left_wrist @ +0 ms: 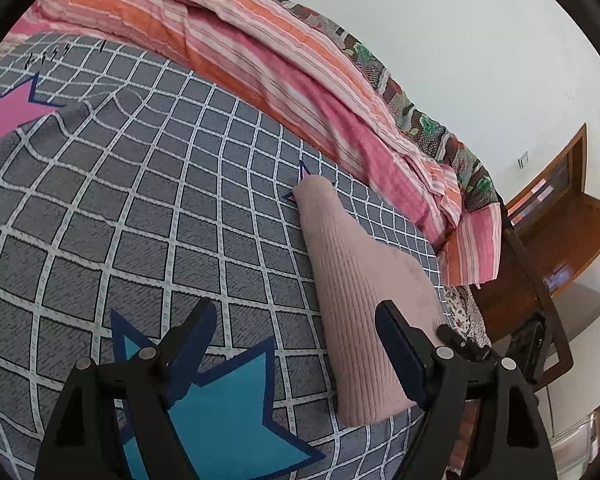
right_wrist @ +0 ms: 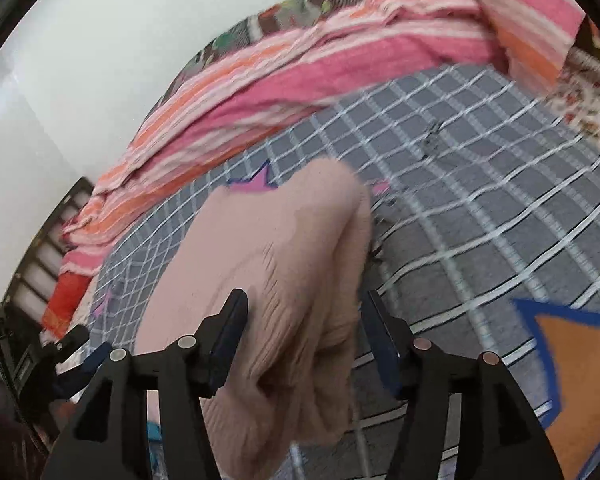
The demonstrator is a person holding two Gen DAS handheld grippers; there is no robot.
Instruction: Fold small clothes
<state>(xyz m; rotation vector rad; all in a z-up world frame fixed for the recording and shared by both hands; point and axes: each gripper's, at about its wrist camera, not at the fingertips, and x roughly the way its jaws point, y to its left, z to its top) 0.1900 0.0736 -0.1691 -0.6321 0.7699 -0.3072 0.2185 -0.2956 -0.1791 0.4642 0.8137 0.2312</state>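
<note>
The right gripper (right_wrist: 306,312) is standing wide open, its two dark blue pads spread on either side of a bunched ridge of the pink ribbed garment (right_wrist: 268,280) — the knit is lying between the jaws, but neither pad looks to be pressing it, so nothing is being held. The fabric is rising straight ahead of this claw and running away from it toward the striped blanket (right_wrist: 300,64). The blur in this view is making the exact contact hard to judge.

The left gripper (left_wrist: 296,320) is also gaping open and empty. From it, the garment (left_wrist: 352,280) is lying to the right — its near end is sitting just inside the right-hand finger (left_wrist: 400,352), while the left-hand finger is hovering over bare checked bedsheet (left_wrist: 140,200) and the teal star (left_wrist: 220,412) printed on it.

In the left wrist view the garment is showing as a long, narrow, already doubled strip, wide near the claw and tapering away, with its long axis pointing up and slightly left toward the blanket and the far edge of the bed. Both claws are therefore sitting at the same near end, the right one centred over it, the left one offset to its side.

Judging from this, the right gripper is the better placed to close on the near end and carry it along that axis toward the far tip.
</note>
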